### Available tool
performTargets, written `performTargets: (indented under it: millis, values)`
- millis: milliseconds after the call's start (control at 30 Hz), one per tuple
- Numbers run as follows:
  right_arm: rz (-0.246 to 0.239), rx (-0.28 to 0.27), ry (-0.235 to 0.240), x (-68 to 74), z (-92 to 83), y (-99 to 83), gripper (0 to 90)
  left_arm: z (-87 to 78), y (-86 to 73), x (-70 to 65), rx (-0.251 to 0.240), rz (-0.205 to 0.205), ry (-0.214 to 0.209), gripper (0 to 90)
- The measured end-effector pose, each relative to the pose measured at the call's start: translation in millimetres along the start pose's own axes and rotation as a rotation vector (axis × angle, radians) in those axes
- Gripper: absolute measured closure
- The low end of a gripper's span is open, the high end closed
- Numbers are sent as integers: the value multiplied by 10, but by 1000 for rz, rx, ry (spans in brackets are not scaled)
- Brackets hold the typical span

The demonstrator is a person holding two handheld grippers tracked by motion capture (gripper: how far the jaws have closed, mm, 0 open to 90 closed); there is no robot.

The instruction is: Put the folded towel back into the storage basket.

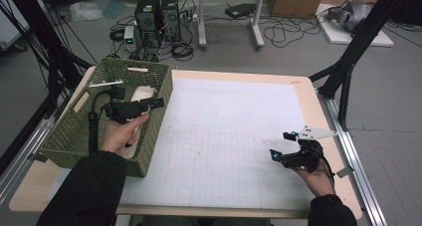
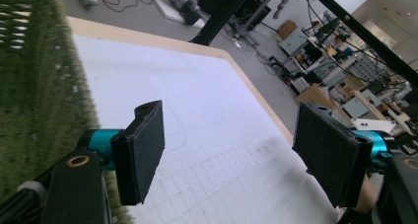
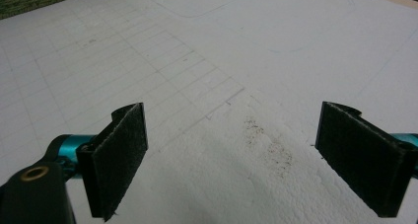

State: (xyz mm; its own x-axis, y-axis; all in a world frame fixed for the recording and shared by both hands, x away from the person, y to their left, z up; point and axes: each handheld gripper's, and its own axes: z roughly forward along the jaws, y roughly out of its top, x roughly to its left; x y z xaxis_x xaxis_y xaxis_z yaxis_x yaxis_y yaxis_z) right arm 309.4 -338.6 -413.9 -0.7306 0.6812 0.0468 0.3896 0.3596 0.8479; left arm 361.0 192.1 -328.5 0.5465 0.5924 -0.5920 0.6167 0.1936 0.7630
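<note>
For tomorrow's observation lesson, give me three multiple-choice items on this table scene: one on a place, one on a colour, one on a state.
1. Where does the basket stand?
A. left edge of the table
B. right edge
C. the floor

2. What colour is the basket?
A. red
B. green
C. blue

3. How do the right claw's jaws stand?
A. shut on a cloth
B. shut, empty
C. open, empty

Key: 1 A, it sits at the table's left side; 2 B, its weave is green; 3 C, the white mat shows between the pads.

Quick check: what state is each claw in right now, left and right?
Left claw: open, nothing between the pads, beside the green basket.
Right claw: open, empty, over the white gridded mat.
</note>
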Motion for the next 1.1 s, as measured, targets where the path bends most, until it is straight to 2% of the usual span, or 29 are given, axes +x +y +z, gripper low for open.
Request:
performTargets:
  millis: [233,533,1100]
  values:
    - [3,0,0,1,2,3,117,125,-52,-140,-2,28,-14,282]
    - [-1,1,3,-5,6,3,116,272,-112,-300,-11,58,4,282]
    - [0,-8,4,-15,-5,7,117,532,-258,-433,39,91,29,282]
